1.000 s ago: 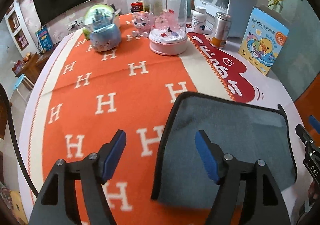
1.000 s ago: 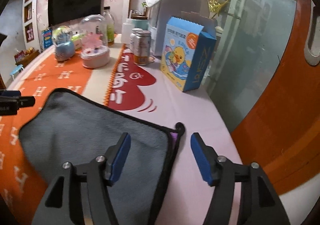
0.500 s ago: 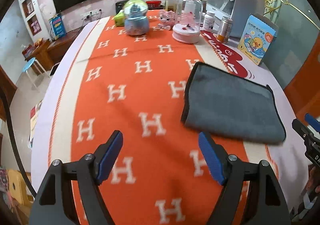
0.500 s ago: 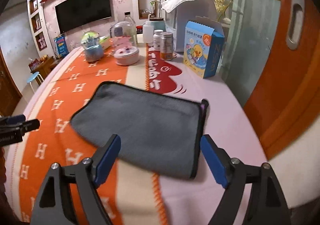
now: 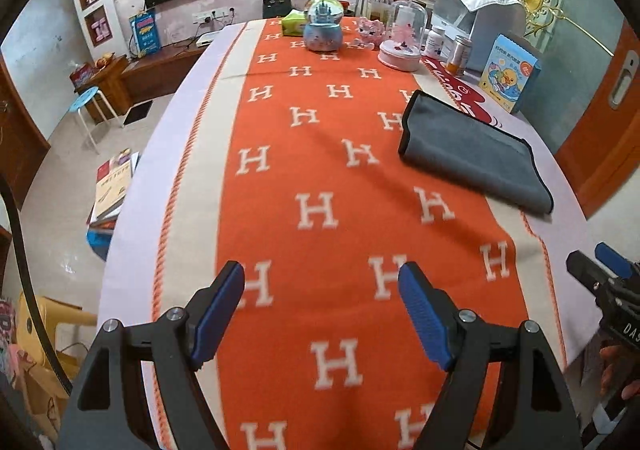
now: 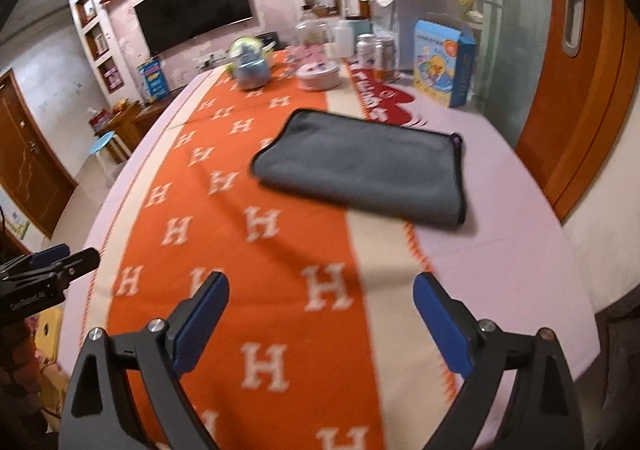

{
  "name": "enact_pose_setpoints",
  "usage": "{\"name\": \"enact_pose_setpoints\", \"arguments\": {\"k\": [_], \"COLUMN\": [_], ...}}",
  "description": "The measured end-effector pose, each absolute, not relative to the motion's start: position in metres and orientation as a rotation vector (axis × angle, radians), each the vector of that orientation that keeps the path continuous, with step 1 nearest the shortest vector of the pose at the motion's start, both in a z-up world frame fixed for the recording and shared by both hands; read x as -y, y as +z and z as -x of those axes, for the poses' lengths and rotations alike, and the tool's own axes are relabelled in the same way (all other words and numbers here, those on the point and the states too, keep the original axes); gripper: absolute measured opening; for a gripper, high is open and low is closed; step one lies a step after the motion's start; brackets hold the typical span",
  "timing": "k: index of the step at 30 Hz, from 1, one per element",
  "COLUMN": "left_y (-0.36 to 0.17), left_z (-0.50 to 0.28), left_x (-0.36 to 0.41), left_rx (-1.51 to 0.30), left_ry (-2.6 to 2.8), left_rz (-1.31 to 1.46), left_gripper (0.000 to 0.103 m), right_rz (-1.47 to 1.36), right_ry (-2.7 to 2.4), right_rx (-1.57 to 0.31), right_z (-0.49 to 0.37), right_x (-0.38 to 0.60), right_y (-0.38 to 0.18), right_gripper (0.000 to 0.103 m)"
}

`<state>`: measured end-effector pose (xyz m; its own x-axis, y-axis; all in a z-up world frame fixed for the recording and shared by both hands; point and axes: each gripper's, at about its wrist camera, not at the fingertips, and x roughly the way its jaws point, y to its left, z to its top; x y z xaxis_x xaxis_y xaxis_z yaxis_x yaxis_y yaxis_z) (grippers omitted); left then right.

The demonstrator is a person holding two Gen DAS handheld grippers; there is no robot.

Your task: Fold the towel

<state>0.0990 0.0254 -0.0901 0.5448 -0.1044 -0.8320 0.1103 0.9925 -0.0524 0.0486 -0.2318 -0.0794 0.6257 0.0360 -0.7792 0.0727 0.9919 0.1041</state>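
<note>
lying flat: folded grey plush towel [image 5: 476,154]

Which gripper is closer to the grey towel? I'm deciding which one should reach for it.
Right, though only slightly. The right gripper is open, short of the grey towel, roughly in line with it. The left gripper is open, further left over the orange cloth.
</note>
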Motion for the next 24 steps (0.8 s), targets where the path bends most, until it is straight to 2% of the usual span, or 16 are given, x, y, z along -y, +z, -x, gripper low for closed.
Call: {"name": "enact_pose_setpoints", "arguments": {"k": [14, 19, 24], "left_y": [-0.051, -0.033, -0.011], "left_z": [-0.027, -0.015, 0.0], "left_x": [-0.058, -0.06, -0.046], "left_rx": [-0.992, -0.994, -0.931], "left_ry": [-0.085, -0.097, -0.079], "left_rz": [-0.011, 0.063, 0.058], "left_gripper": [0.082, 0.084, 0.09], "right_rz": [-0.135, -0.113, -0.08], "right_ry": [0.068, 0.089, 0.132], "right_rx": [-0.992, -1.026, -1.021], "right_z": [0.018, 0.028, 0.036], "right_x": [0.177, 0.173, 0.168], "right_y": [-0.039, -0.025, -0.007], "right_gripper": [0.1, 0.102, 0.103]}}
